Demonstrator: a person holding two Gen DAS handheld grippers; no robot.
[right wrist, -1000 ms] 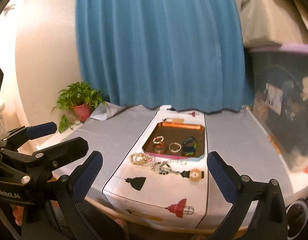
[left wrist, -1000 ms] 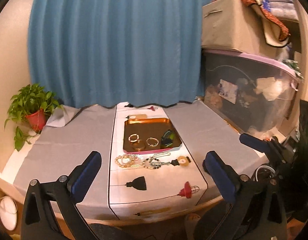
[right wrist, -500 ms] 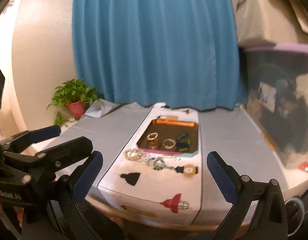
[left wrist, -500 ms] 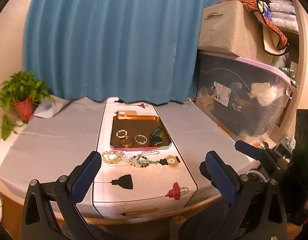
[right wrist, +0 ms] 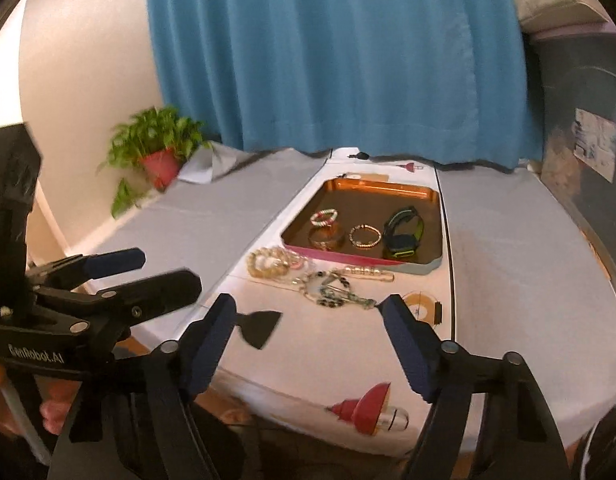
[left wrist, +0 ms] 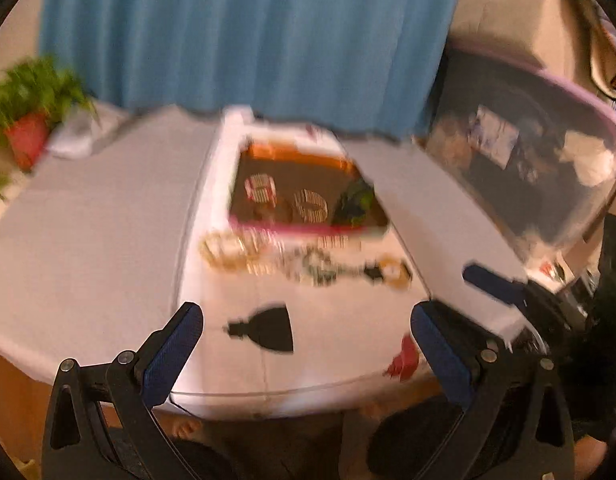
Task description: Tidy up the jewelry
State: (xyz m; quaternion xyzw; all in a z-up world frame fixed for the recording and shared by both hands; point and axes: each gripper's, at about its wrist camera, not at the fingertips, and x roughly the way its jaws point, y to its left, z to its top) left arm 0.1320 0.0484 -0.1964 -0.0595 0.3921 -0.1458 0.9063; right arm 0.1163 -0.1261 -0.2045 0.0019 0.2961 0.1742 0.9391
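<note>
Jewelry is split between two places: a watch [right wrist: 404, 232] and three bracelets [right wrist: 364, 237] lie in the copper tray [right wrist: 432, 194], while a bead bracelet [right wrist: 269, 262], chains [right wrist: 332, 290] and a round pendant [right wrist: 422, 307] lie loose on the tabletop [right wrist: 508, 264] just in front of it, probably waiting to be moved in. Both the right gripper [right wrist: 308, 344] and left gripper [left wrist: 303, 352] hover over the near edge, jaws spread wide and empty, suited to reaching for a loose piece.

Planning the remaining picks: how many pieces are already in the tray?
4, all near the tray's front: beaded bracelet, brown bangle, thin bracelet, black-green watch.
</note>
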